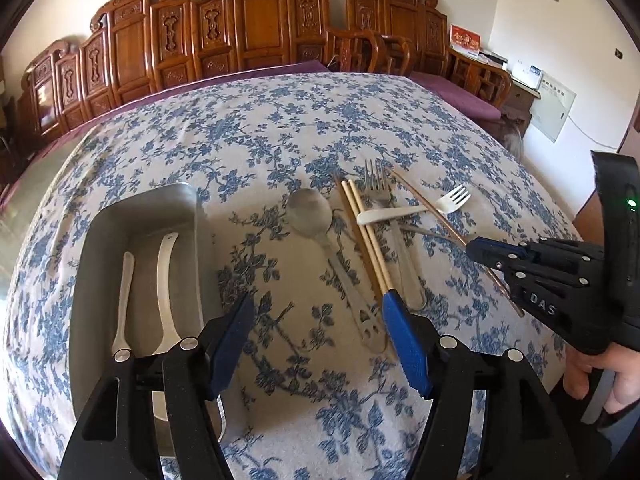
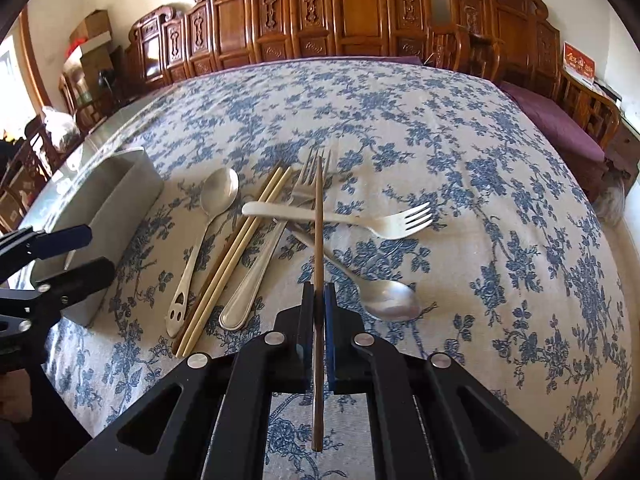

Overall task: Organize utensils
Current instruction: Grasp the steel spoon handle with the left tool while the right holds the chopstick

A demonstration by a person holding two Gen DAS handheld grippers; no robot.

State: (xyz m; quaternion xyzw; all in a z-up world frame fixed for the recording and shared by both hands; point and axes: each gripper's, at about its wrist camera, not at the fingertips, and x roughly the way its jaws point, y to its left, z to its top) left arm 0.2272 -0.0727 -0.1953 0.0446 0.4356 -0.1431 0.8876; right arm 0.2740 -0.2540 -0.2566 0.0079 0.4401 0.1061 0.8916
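**Brown chopstick clamped in right claw, gray bin off to the left**

Brown and thin, a single chopstick [image 2: 318, 240] ran straight through the right claw [image 2: 319, 300], whose blue pads were pressed tight on its middle. Its long axis lay along the claw's own pointing line: the near end stuck out behind the pads toward the camera, and the far end reached forward over the pile, crossing above the white plastic fork [image 2: 340, 218] and ending by the tines of the metal fork [image 2: 314, 168]. Whether that far tip touched the pile or hung just above it could not be told.

Beside it, the left claw [image 1: 320, 340] stood well open and held nothing, with bare flowered cloth between its pads. Just past its right pad lay the handle ends of a pale pair of chopsticks [image 1: 366, 236] and a metal spoon [image 1: 312, 216], their long axes running away from the claw.

On the left side of the desk [image 1: 280, 120] sat the gray bin [image 1: 140, 216], its long side also running away from the cameras, with two white spoons [image 1: 166, 280] already lying lengthwise inside. From the right claw the bin lay well off to the left, beyond the whole pile; the left claw was much the nearer to it.

So the coming move, as I judged it, would carry the chopstick leftward over the pile, keeping it lengthwise to match the bin. A second metal spoon [image 2: 384, 300] lay just right of the right claw, bowl nearest.
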